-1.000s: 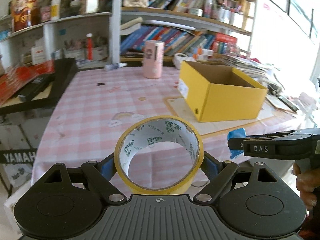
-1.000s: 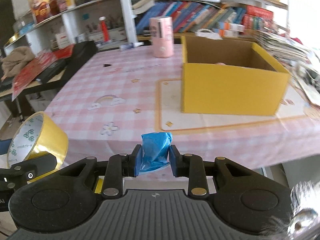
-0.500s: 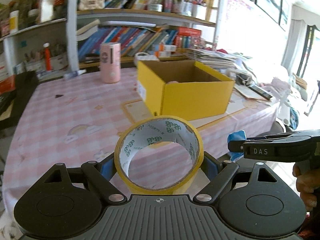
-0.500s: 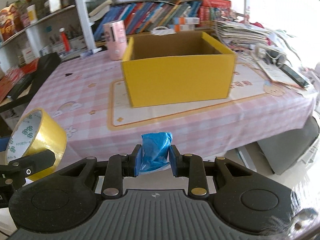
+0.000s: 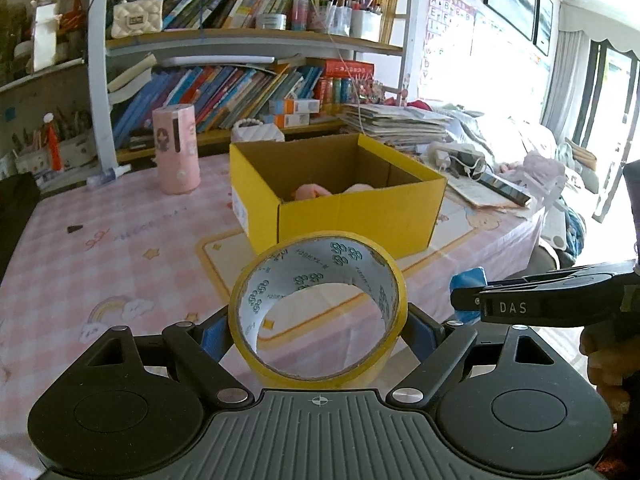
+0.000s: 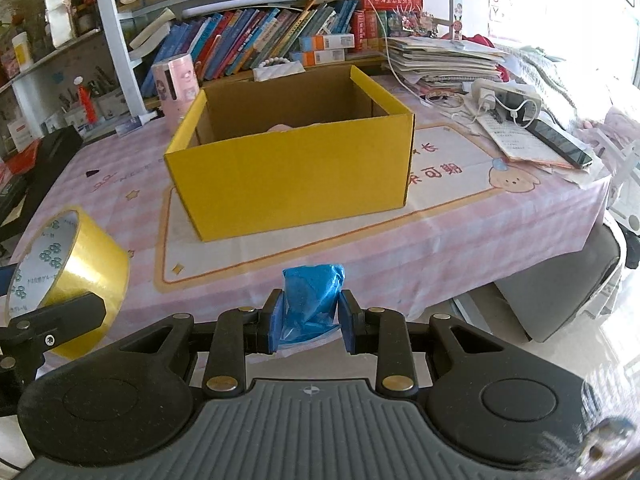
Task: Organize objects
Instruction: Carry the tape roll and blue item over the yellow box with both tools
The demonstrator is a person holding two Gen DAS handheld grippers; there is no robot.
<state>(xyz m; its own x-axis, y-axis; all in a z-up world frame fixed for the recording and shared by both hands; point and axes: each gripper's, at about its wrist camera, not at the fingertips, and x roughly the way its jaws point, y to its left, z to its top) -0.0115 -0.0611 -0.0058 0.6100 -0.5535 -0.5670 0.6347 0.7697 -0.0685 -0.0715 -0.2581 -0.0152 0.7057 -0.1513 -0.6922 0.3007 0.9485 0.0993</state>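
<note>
Through the left wrist camera, the left gripper [image 5: 318, 330] is grasping a wide roll of yellow packing tape with a white printed core [image 5: 318, 312], its two fingers pressing on the roll's left and right sides while the roll is standing on edge with its hole facing the camera. Beyond it, an open yellow cardboard box [image 5: 340, 196] is sitting on a table covered with a pink checked cloth [image 5: 100, 232], with pale pink soft items [image 5: 312, 191] lying inside the box. A pink cylindrical container [image 5: 177, 149] is standing to the far left of the box. At the right, the right gripper [image 5: 466, 300] is reaching in sideways, pinching a small blue crumpled plastic bundle [image 5: 466, 280].

Through the right wrist camera, the right gripper [image 6: 310, 318] is clenching the blue bundle [image 6: 312, 296] tightly between its fingers, near the table's front edge. The yellow box [image 6: 288, 176] is standing straight ahead, farther off on the cloth [image 6: 480, 216]. The tape roll [image 6: 68, 276] is hanging at the near left, held by the left gripper's finger [image 6: 60, 316].
</note>
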